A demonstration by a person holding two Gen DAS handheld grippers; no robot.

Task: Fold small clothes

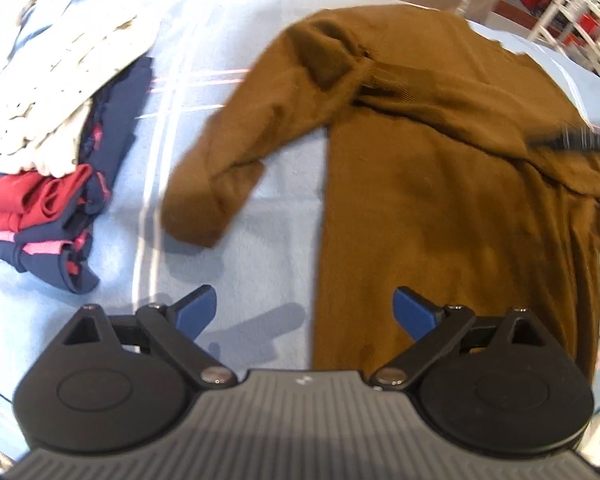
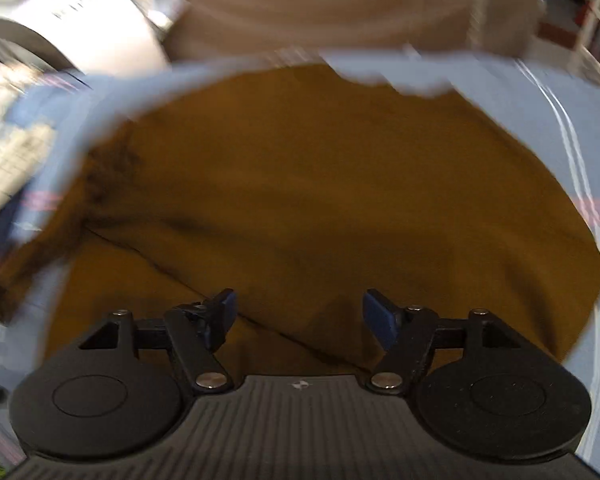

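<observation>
A brown long-sleeved top [image 1: 440, 200] lies flat on a light blue sheet [image 1: 228, 184]. One sleeve [image 1: 228, 152] sticks out to the left; the other sleeve is folded across the body. My left gripper [image 1: 304, 312] is open and empty, above the top's left edge near its hem. A dark blurred tip of the right gripper [image 1: 568, 140] shows at the right edge of the left wrist view. In the right wrist view the brown top [image 2: 320, 200] fills the middle, blurred. My right gripper [image 2: 298, 312] is open and empty above the folded sleeve.
A pile of folded clothes [image 1: 56, 184], navy, red and pink with a white knitted piece [image 1: 52, 92] on top, sits at the left of the sheet. A cardboard box [image 2: 340, 12] and a white metal rack [image 1: 572, 20] stand beyond the far edge.
</observation>
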